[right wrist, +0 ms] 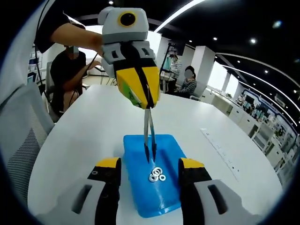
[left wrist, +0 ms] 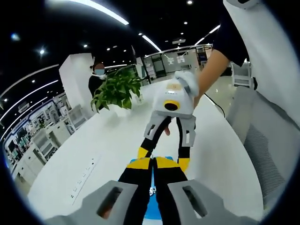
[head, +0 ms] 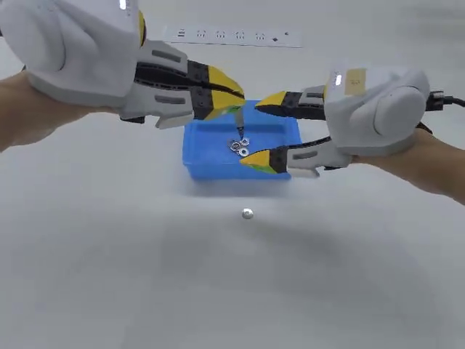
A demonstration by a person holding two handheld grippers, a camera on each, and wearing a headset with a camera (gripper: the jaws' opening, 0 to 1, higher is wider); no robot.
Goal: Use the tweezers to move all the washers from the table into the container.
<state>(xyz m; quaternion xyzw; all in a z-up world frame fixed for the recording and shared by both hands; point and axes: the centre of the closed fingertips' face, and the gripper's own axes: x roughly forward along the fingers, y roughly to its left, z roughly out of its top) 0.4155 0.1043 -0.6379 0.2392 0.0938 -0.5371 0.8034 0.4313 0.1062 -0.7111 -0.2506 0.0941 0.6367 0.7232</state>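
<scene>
Left gripper (head: 231, 98) is clenched on the tweezers (head: 237, 123), its yellow-tipped jaws pressed together around the upper end so that the two thin legs hang down from them. Right gripper (head: 254, 132) is released and grasps nothing; its jaws stand wide apart and reach in from the person's right, one toward the far edge of the container and one along its near wall.

Beneath both lies the white table (head: 109, 254), and on it the shallow blue container (head: 207, 169), sitting between the two grippers. In the right gripper view the tweezers run nearly upright, leaning only a little, and their tips hover just above the container floor, slightly parted. No washer shows between the tips, though they are too fine to be sure.

A small cluster of washers (head: 238, 147) lies flat inside the container, just beside the tips. One loose washer (head: 247, 213) lies flat on the bare table outside it, on the person's side of the near wall and close to it, roughly in line with the tweezers.

So the coming move, as I judge it, turns on that one offset: the tips must lift clear of the near wall and come toward the person, then drop almost straight down. Only the left gripper carries the tool, so it is the one to reach, and the right gripper's lower jaw lies close to that path.
</scene>
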